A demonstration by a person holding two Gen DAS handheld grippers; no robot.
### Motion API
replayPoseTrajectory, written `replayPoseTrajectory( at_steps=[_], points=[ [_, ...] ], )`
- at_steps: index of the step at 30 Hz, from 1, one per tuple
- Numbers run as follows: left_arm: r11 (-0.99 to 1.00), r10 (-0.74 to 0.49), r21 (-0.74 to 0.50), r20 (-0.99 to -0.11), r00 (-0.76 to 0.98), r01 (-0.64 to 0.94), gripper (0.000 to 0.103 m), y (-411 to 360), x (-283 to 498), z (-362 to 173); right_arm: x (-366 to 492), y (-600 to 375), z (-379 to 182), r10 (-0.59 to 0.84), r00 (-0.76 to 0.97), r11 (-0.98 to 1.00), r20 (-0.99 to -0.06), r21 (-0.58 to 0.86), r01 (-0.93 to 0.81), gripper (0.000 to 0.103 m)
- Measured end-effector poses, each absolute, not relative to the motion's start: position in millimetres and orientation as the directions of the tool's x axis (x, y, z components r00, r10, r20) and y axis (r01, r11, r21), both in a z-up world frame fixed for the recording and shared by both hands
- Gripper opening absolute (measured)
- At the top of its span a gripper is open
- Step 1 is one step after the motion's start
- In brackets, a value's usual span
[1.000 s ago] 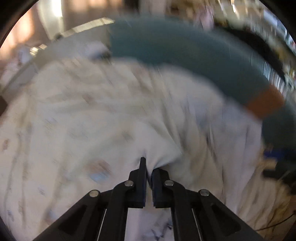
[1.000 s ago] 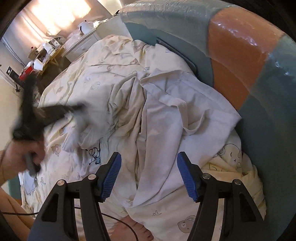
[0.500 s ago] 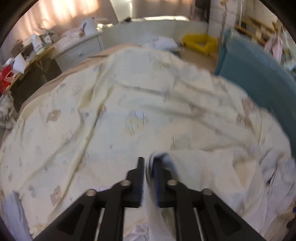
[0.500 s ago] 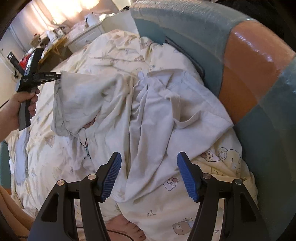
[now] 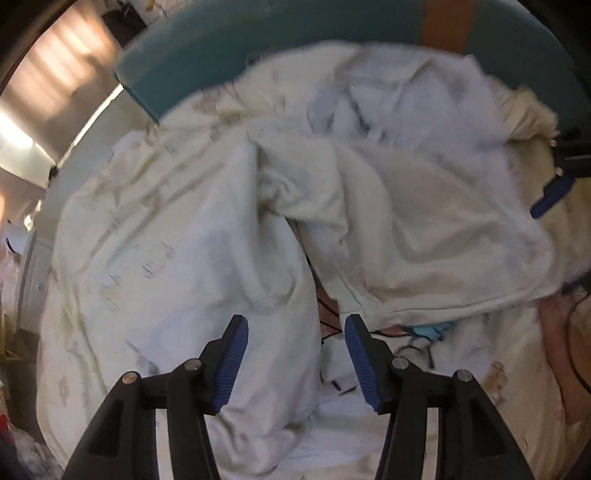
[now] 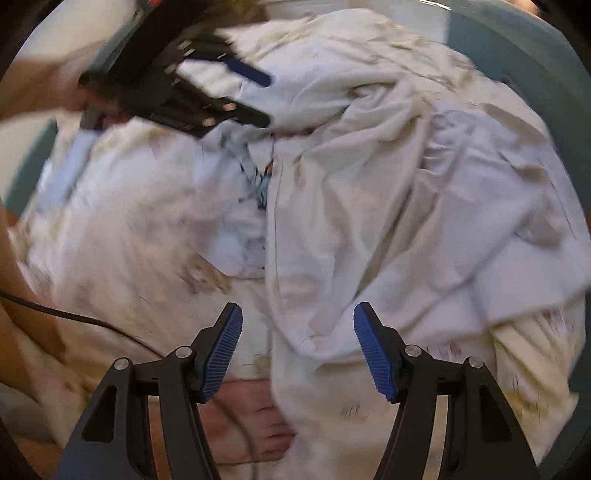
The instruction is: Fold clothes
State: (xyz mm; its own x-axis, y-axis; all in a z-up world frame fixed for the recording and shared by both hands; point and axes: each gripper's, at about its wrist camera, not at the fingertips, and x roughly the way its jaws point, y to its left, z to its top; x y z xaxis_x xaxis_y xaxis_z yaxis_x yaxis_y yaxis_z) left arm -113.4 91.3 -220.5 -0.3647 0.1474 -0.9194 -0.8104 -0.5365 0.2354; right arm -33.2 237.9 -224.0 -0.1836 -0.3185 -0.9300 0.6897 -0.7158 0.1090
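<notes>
White garment [image 5: 424, 221], crumpled, lies in a heap on the bed, spread over a cream bedsheet [image 5: 122, 206] with small faint printed figures. In the right wrist view same garment [image 6: 388, 206] runs from centre to right edge, hem hanging down between the gripper fingers, folds bunched along its left side. Second white piece [image 5: 236, 266] with dark line print lies just left of it, overlapping. Small turquoise patch [image 5: 430, 329] shows under the garment's lower edge; what it is can't be told.

Left gripper [image 5: 295, 363] is spread wide with nothing between its blue pads, hovering over the gap between the two white pieces. Right gripper [image 6: 297, 354] also spread wide and empty, garment hem just ahead of it; whether it touches the cloth can't be told. In the right wrist view the left gripper [image 6: 236, 92] appears upper left, blurred, fingers apart, a hand [image 6: 70, 92] behind it. In the left view one blue pad of the right gripper [image 5: 554, 192] sticks in at the right edge.

Teal headboard [image 5: 280, 40] with an orange-brown band [image 5: 448, 22] curves behind the bed. Bare foot [image 6: 255, 428] at bottom between the right fingers, black cable [image 6: 74, 314] crossing the sheet near it. Both views motion-blurred.
</notes>
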Motion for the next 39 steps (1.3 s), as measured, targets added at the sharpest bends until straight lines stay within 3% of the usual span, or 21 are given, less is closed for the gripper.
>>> replayPoseTrajectory(
  at_steps=[1,6,7,8,9,12,17,21,24,25,32,37,39],
  points=[
    [-0.553,0.128,0.250,-0.917,-0.378,-0.795,0.055,94,-119,-227,-35,231,-234,-0.270,-0.193,-0.707,-0.943,0.058,0.705,0.066],
    [-0.648,0.045,0.333,-0.881,-0.471,-0.685,0.055,93,-154,-240,-48,221,-252,-0.149,-0.290,-0.697,-0.945,-0.108,0.709,0.039],
    [-0.659,0.053,0.320,-0.883,-0.466,-0.681,0.039,90,-159,-240,-52,224,-251,-0.146,-0.296,-0.708,-0.944,-0.110,0.698,0.025],
    [-0.653,0.060,0.311,-0.887,-0.457,-0.691,0.018,89,-163,-239,-55,227,-249,-0.142,-0.301,-0.719,-0.943,-0.111,0.687,0.020],
    [-0.646,0.068,0.303,-0.892,-0.448,-0.700,0.008,88,-167,-239,-59,231,-242,-0.147,-0.320,-0.735,-0.936,-0.114,0.669,0.010],
    [-0.691,0.135,0.231,-0.890,-0.436,-0.685,0.008,72,-178,-215,-70,252,-207,-0.183,-0.373,-0.795,-0.909,-0.086,0.600,0.002],
    [-0.783,0.223,0.153,-0.837,-0.501,-0.603,0.008,44,-201,-138,-90,287,-142,-0.272,-0.415,-0.856,-0.868,0.020,0.517,0.001],
    [-0.788,0.235,0.168,-0.807,-0.542,-0.592,0.008,35,-213,-91,-105,308,-96,-0.356,-0.409,-0.863,-0.840,0.127,0.489,0.004],
    [-0.785,0.235,0.179,-0.799,-0.553,-0.593,0.008,37,-215,-74,-94,281,-130,-0.368,-0.358,-0.834,-0.858,0.134,0.535,0.013],
    [-0.782,0.230,0.188,-0.799,-0.555,-0.594,0.008,40,-214,-71,-87,271,-143,-0.379,-0.338,-0.818,-0.861,0.141,0.557,0.027],
    [-0.781,0.178,0.228,-0.811,-0.557,-0.582,0.008,53,-217,-58,-44,211,-231,-0.227,-0.328,-0.745,-0.917,-0.054,0.665,0.029],
    [-0.774,0.183,0.239,-0.802,-0.568,-0.586,0.008,61,-220,-45,-20,194,-247,-0.157,-0.425,-0.678,-0.892,-0.216,0.703,0.029],
    [-0.769,0.185,0.244,-0.800,-0.571,-0.591,0.008,63,-219,-43,-9,188,-251,-0.118,-0.483,-0.643,-0.868,-0.304,0.703,0.035]
  ],
)
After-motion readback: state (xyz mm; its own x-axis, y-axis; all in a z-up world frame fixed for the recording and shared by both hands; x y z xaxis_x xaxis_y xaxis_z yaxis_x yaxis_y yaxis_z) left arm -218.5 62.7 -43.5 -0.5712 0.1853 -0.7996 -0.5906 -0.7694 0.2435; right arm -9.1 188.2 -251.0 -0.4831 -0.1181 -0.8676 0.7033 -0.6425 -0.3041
